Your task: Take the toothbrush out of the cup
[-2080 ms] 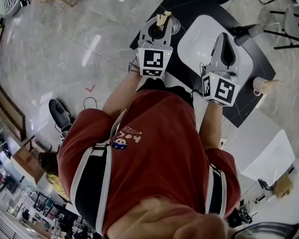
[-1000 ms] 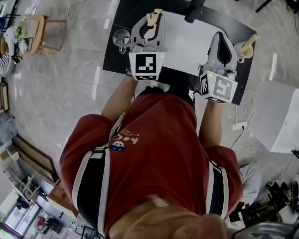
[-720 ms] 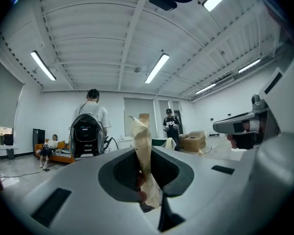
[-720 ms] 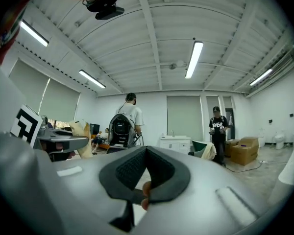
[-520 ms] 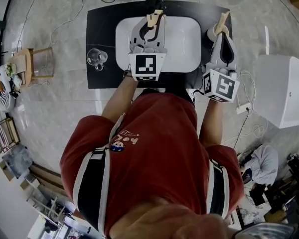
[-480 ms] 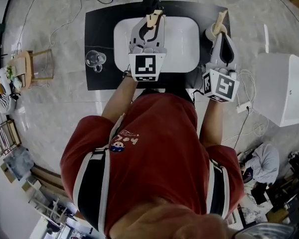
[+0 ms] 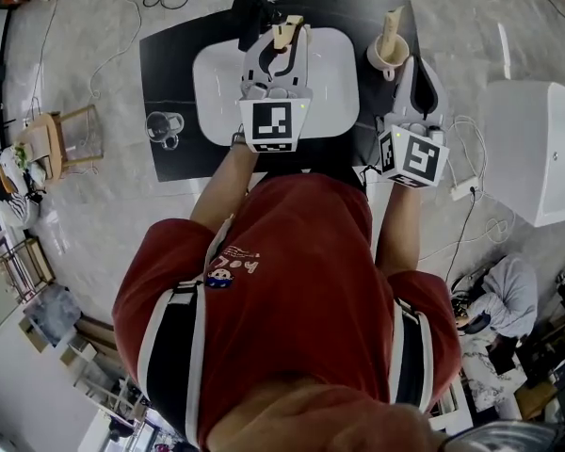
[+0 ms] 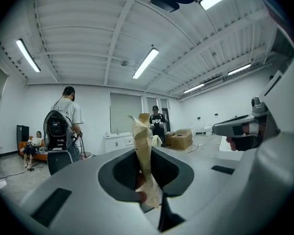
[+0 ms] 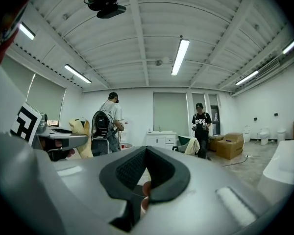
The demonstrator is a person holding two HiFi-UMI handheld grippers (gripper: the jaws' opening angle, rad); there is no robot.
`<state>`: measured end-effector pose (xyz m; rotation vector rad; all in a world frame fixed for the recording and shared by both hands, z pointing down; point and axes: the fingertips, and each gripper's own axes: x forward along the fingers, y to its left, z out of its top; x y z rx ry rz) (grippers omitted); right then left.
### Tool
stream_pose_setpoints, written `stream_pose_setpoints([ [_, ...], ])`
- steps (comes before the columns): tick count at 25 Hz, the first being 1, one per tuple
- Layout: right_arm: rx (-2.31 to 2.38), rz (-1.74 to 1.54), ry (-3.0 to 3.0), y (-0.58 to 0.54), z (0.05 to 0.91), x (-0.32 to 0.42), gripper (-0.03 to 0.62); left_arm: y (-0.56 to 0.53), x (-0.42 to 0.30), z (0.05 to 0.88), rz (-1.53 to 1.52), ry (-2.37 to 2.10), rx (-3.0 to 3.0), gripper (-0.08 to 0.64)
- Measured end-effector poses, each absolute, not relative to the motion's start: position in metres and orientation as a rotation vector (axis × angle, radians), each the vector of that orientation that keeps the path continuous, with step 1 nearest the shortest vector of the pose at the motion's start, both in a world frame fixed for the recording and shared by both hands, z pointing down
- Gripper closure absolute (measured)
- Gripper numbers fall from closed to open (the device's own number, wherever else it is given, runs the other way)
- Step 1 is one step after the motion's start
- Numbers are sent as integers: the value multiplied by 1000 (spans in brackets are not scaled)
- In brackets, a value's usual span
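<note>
A slim tan toothbrush (image 7: 393, 22) stands upright in a white cup (image 7: 384, 57) on the black desk (image 7: 168, 64), just beyond the right tongs (image 7: 420, 68), closed and empty. The left tongs (image 7: 282, 53) pinch a tan paper-like strip (image 8: 143, 151). The toothbrush is probably light and stiff, best gripped by its exposed upper handle

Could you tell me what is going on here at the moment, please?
A person in a red shirt stands over a black tabletop with a white basin, a gripper in each hand. The left gripper is clamped on a tan paper-like piece above the basin. The right gripper is shut and empty, near the white cup, where a tan stick, likely the toothbrush, stands. A glass mug sits at the left.
</note>
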<state>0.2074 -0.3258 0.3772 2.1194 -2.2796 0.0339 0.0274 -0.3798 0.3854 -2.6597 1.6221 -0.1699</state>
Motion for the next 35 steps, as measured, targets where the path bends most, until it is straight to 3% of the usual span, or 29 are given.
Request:
stream_pose_setpoints([
  [12, 2023, 197, -2330, -362, 417, 217, 577, -400, 40, 410, -279, 1668, -2653, 514],
  [13, 1993, 221, -2344, -365, 422, 215, 513, -402, 41, 412, -289, 1671, -2654, 514],
  [14, 1966, 241, -2352, -369, 428, 213, 494, -403, 42, 415, -299, 1674, -2655, 514],
  [18, 1908, 287, -2336, -382, 448, 213, 470, -410, 46, 423, -336, 1683, -2652, 514],
  [21, 1851, 307, -2320, -392, 464, 210, 416, -417, 47, 428, -355, 1695, -2647, 514],
  [35, 1716, 332, -2262, -424, 500, 207, 394, -442, 51, 447, -439, 1739, -2649, 514],
])
